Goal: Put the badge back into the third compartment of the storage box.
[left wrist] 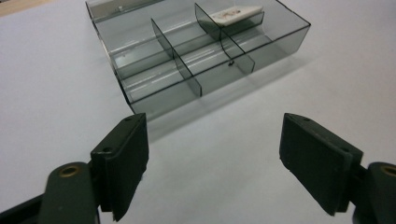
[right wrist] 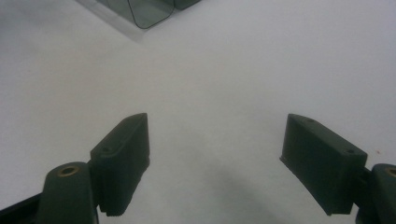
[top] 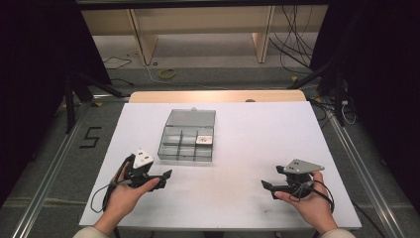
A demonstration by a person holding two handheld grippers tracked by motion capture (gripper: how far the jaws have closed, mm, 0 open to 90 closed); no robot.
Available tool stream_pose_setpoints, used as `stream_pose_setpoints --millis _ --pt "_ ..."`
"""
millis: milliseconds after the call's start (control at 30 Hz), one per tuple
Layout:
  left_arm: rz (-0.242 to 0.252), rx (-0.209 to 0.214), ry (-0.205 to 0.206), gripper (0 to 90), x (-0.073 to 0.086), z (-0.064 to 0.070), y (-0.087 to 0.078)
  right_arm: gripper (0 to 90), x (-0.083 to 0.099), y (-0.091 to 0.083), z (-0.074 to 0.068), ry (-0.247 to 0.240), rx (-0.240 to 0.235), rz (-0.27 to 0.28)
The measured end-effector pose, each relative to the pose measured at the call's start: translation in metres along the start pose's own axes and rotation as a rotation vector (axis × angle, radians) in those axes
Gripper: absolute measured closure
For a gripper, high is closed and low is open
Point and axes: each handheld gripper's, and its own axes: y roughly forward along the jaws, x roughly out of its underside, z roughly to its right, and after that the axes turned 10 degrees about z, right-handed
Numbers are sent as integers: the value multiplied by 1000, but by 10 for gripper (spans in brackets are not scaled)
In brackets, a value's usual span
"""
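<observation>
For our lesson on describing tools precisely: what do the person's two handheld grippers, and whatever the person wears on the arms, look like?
Each gripper, left gripper and right gripper, is black with two blocky dark jaws; brass-coloured bushings sit at the jaw bases. A grey three-cornered plate tops each one, the left plate bearing dark dots. A black cable loops from each gripper. Light-coloured sleeve cuffs show at both wrists.

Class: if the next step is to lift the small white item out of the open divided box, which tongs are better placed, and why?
Probably the left tongs: open, facing the box and nearer. The right tongs sit farther off.
</observation>
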Motion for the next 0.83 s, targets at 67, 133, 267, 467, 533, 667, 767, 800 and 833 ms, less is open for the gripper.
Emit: stream_pose_setpoints --millis 67,133,267,467,533,667,767,800,833 --pt "-1 0 -2 237 6 3 -3 241 0 0 0 -2 -2 -2" --pt "-11 5 7 236 12 5 -6 241 0 0 0 -2 -2 -1" --pt "-22 2 25 233 18 5 -11 241 0 0 0 -5 -4 0" --pt "-26 -14 35 229 21 -2 -15 241 1 2 -2 -12 -15 -11" --pt "-33 -16 30 230 23 -3 -14 241 1 2 -3 -14 -18 -11" --pt "-54 -9 31 229 27 -3 -10 241 1 3 -2 -14 -15 -15" --pt "-60 -6 33 228 27 -3 -9 241 1 2 -1 -11 -9 -12" --pt "-64 -6 32 227 27 -3 -9 241 1 2 -1 -10 -7 -11" --pt "-67 -9 31 227 28 -3 -8 241 1 2 0 -11 -7 -10"
